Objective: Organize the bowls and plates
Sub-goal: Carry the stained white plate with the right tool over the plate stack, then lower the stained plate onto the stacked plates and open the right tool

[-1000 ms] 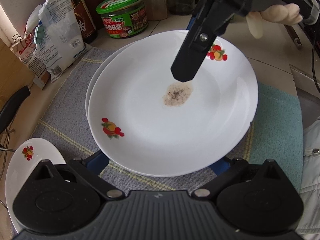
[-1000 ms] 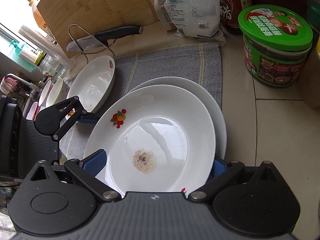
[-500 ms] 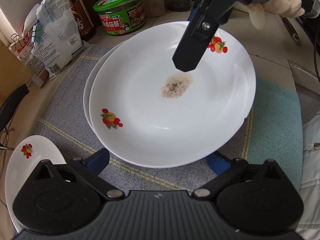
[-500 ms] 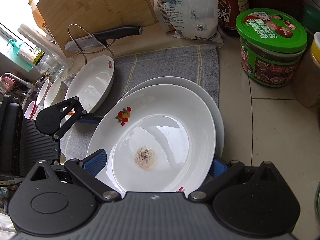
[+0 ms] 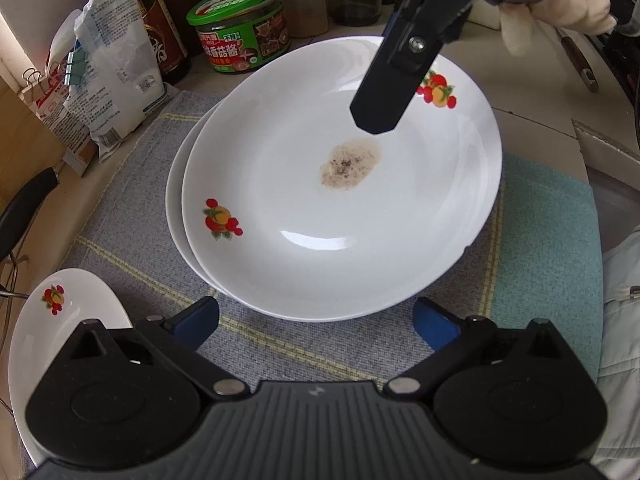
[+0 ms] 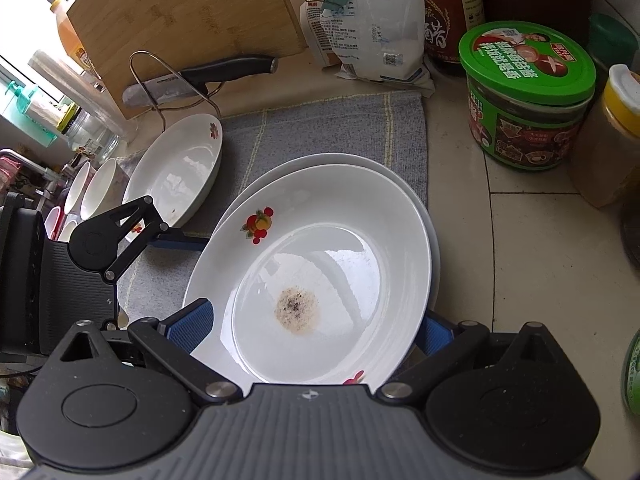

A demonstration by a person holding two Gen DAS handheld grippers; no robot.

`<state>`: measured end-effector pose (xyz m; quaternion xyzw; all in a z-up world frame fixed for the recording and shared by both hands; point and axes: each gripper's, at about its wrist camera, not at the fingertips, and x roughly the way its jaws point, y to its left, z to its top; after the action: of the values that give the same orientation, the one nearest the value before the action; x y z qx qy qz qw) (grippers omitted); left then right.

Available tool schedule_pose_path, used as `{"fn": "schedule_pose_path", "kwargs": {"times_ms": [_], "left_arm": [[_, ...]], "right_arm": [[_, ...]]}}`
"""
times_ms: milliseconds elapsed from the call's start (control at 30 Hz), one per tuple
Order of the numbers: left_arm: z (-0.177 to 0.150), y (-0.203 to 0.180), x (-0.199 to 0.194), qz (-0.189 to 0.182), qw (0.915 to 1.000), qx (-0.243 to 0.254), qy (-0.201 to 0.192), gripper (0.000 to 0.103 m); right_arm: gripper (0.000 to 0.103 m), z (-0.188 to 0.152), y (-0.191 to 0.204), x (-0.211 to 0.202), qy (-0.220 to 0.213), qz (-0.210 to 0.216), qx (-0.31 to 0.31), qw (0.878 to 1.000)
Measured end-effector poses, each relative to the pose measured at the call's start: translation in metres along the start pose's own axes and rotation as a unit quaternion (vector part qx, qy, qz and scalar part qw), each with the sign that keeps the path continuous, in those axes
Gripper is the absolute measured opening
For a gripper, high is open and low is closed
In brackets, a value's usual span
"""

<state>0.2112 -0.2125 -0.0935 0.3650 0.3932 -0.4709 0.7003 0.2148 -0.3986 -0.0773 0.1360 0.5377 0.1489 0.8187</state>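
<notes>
The right gripper (image 6: 312, 328) enters from the bottom of the right wrist view, jaws spread wide on either side of the top plate (image 6: 316, 276) without visible contact; in the left wrist view one of its fingers (image 5: 386, 96) descends from the upper right, tip above the plate's centre, with a gloved hand (image 5: 560, 12) gripping the handle. The left gripper (image 5: 316, 320) sits at the bottom of its view, jaws open, blue pads just clear of the plate's near rim. The top plate is white, shallow, printed with red-and-orange fruit motifs, and carries a brownish speckled residue patch (image 5: 350, 164) at centre; it rests nested on a second white plate (image 5: 178, 200), slightly offset, on a grey mat (image 5: 132, 200); a third plate (image 6: 176, 172) lies at centre left.
</notes>
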Motion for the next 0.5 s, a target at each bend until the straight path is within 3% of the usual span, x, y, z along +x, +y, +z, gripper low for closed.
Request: {"fn": "schedule_pose_path", "kwargs": {"times_ms": [500], "left_arm": [[-0.005,-0.004,-0.009,0.003,0.9985,-0.039,-0.038,0.102]], "right_arm": [[0.103,-0.003,0.015,0.005,0.011,-0.064,-0.014,0.998]]}}
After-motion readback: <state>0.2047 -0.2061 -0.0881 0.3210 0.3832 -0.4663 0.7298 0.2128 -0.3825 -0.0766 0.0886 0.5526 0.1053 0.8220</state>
